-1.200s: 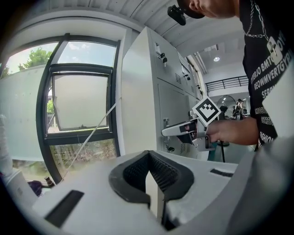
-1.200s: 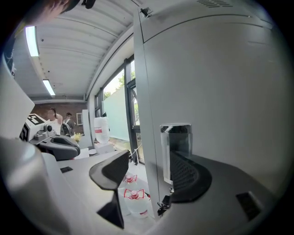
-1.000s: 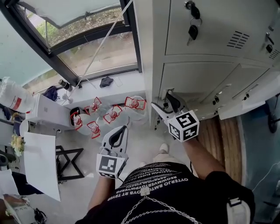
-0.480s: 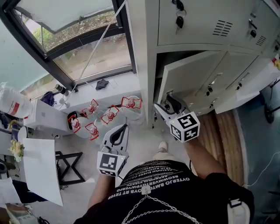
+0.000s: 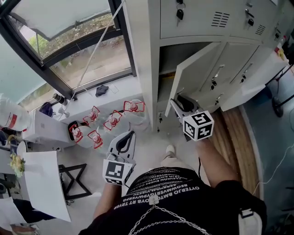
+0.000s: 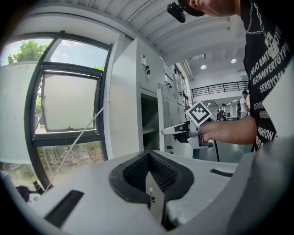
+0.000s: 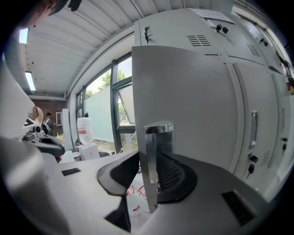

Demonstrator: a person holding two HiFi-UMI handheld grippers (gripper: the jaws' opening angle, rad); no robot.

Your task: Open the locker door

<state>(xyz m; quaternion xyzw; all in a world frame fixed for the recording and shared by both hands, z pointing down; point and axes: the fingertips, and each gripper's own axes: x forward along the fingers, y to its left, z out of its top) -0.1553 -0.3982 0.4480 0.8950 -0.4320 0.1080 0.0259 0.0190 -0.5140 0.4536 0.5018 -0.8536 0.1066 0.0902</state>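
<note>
The grey locker door (image 5: 197, 69) stands swung partly out, and the dark compartment (image 5: 167, 87) shows behind it. My right gripper (image 5: 177, 102) is at the door's free edge. In the right gripper view that edge and its chrome handle (image 7: 153, 151) stand between the jaws of the right gripper (image 7: 146, 160), which are closing. The right pad (image 7: 177, 176) lies close against the handle side, while a gap shows on the left side. My left gripper (image 5: 129, 136) hangs low and away from the lockers. Its jaws (image 6: 149, 158) are shut on nothing.
Several water bottles with red handles (image 5: 112, 121) sit on the floor left of the lockers, below a large window (image 5: 82, 55). Keys hang in the upper locker (image 5: 179, 11). Another door (image 5: 250, 85) stands out at the right. A white sheet (image 5: 46, 183) lies lower left.
The locker door has swung farther out from the cabinet. My right gripper has moved with its edge, up and to the right in the head view. The left gripper has hardly moved.
</note>
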